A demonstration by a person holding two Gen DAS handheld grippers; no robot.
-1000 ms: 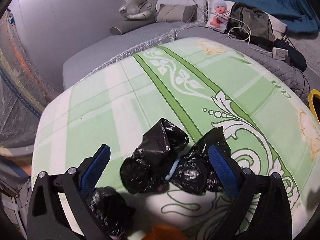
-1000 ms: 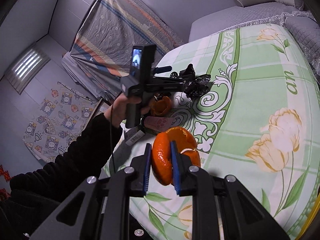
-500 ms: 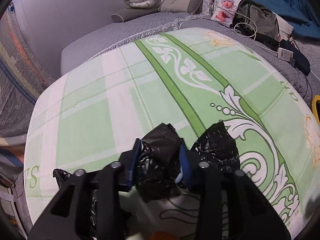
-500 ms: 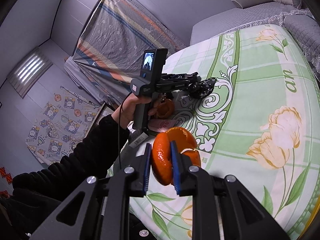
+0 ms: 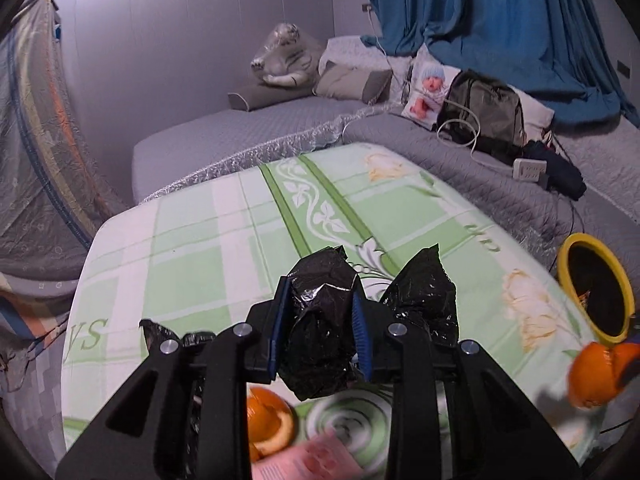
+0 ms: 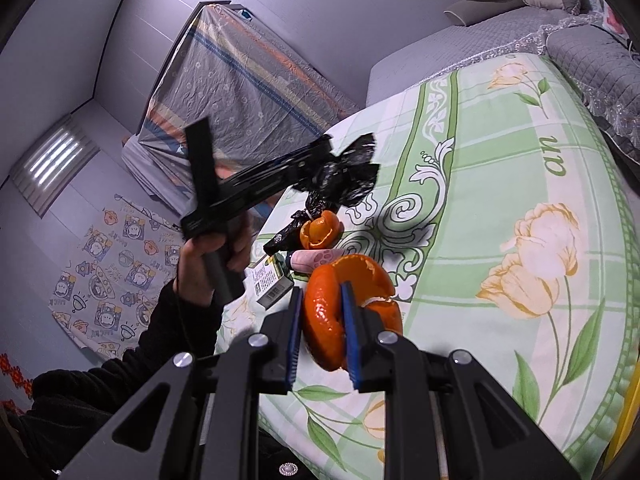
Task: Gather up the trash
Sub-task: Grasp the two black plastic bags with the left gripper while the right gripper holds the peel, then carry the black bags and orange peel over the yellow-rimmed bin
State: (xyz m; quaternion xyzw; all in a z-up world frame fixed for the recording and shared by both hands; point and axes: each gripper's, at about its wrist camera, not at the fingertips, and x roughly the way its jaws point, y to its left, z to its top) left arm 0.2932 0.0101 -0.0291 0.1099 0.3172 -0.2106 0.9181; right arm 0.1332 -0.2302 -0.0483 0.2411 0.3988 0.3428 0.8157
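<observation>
A crumpled black plastic bag [image 5: 316, 332] hangs lifted above the green flowered tablecloth [image 5: 200, 240]. My left gripper [image 5: 320, 292] is closing on it, its blue pads pressing both sides. The right wrist view shows the bag [image 6: 352, 176] dangling from that gripper over the table's left part. My right gripper [image 6: 320, 304] is shut on a large orange peel [image 6: 324, 320] above the near table edge. A second orange peel [image 6: 320, 232] and a pink wrapper [image 6: 316, 258] lie on the cloth below the bag.
A yellow-rimmed bin [image 5: 576, 244] with a dark inside stands off the table's right side. A small printed box [image 6: 272, 284] lies at the near left table edge. Another black plastic scrap [image 5: 160, 332] sits there too. A grey sofa [image 5: 240, 136] with cushions and a bag lies beyond.
My left gripper went from wide open around the black bag to shut on it, then rose with it off the cloth. The right gripper kept still with its peel.
</observation>
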